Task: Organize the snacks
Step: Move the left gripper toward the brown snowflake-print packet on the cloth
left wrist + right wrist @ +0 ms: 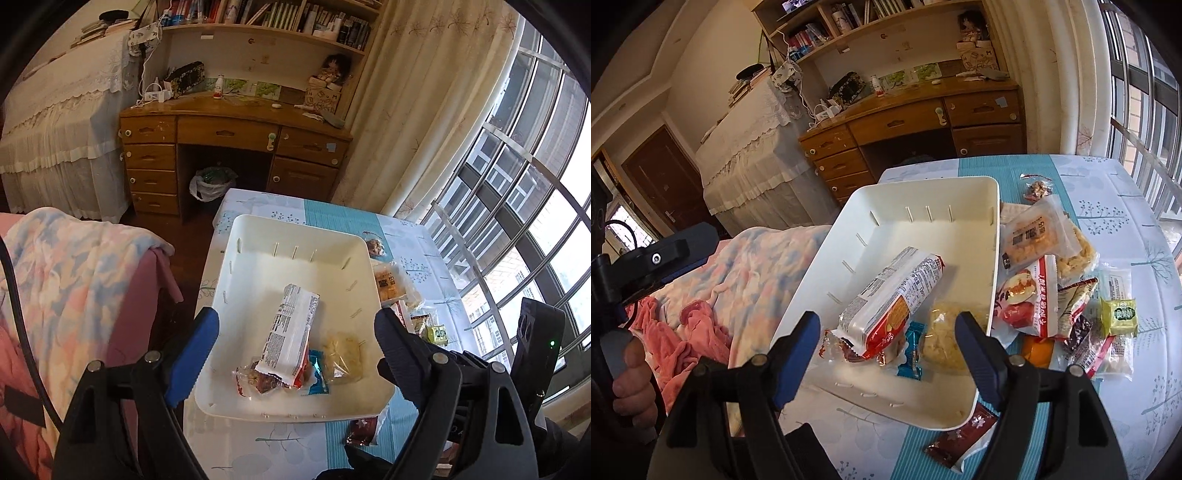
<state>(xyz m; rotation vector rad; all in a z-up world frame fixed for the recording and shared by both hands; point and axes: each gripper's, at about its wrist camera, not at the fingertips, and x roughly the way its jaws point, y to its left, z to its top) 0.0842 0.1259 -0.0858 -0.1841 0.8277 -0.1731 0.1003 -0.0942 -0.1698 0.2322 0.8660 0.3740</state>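
Tray [258, 236] far end bare

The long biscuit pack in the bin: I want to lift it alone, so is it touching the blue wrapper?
Touching. In the right wrist view the biscuit pack lies across the blue wrapper, covering its upper end.

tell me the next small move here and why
Probably swing the right gripper, open and empty, toward the red apple snack packet beside the white bin and grasp it: several snacks already lie inside, while others still sit on the table.
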